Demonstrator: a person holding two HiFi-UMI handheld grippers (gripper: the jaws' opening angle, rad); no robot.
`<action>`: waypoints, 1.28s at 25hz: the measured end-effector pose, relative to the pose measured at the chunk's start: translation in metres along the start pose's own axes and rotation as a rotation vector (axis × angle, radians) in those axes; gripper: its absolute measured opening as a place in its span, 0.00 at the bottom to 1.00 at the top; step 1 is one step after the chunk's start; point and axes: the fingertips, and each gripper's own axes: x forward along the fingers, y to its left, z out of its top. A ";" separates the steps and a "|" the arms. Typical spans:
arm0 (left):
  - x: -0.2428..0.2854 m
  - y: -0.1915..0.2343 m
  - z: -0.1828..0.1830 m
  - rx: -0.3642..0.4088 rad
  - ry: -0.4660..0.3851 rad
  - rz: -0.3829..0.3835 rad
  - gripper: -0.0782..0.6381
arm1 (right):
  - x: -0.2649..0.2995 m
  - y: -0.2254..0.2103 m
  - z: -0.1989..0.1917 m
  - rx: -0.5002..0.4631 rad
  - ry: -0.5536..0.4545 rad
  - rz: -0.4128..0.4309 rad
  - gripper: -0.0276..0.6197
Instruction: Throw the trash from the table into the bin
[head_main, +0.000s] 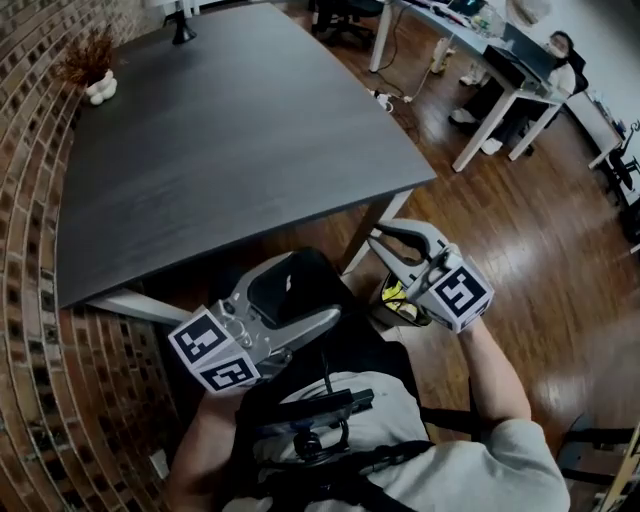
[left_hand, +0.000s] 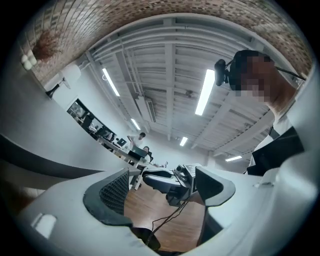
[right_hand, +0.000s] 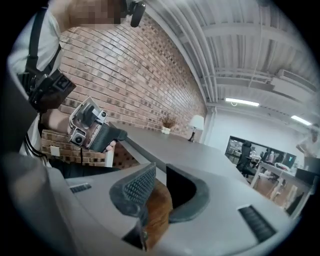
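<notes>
The dark grey table (head_main: 240, 130) carries no trash that I can see. Beside its near right leg stands a small dark bin (head_main: 400, 318) with something yellow inside. My right gripper (head_main: 392, 240) (right_hand: 160, 172) hovers just above the bin; its jaws stand a narrow gap apart with nothing between them. My left gripper (head_main: 300, 290) (left_hand: 162, 175) is close to my body at the table's near edge, its jaws wide open and empty. Each gripper faces the other: the right gripper (left_hand: 165, 182) shows in the left gripper view and the left gripper (right_hand: 92, 130) in the right gripper view.
A small potted plant (head_main: 95, 75) and a lamp base (head_main: 183, 35) stand at the table's far end. A brick wall (head_main: 30, 250) runs along the left. White desks (head_main: 500, 70) with a seated person (head_main: 560, 55) are at the far right on the wooden floor (head_main: 540, 240).
</notes>
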 end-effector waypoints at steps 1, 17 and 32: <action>-0.005 0.003 0.005 0.009 -0.015 0.016 0.67 | 0.008 0.004 0.008 -0.010 -0.014 0.020 0.16; -0.142 0.022 0.035 0.061 -0.158 0.326 0.67 | 0.094 0.126 0.086 -0.111 -0.211 0.358 0.10; -0.135 0.025 0.031 0.059 -0.139 0.306 0.67 | 0.087 0.125 0.082 -0.177 -0.185 0.354 0.10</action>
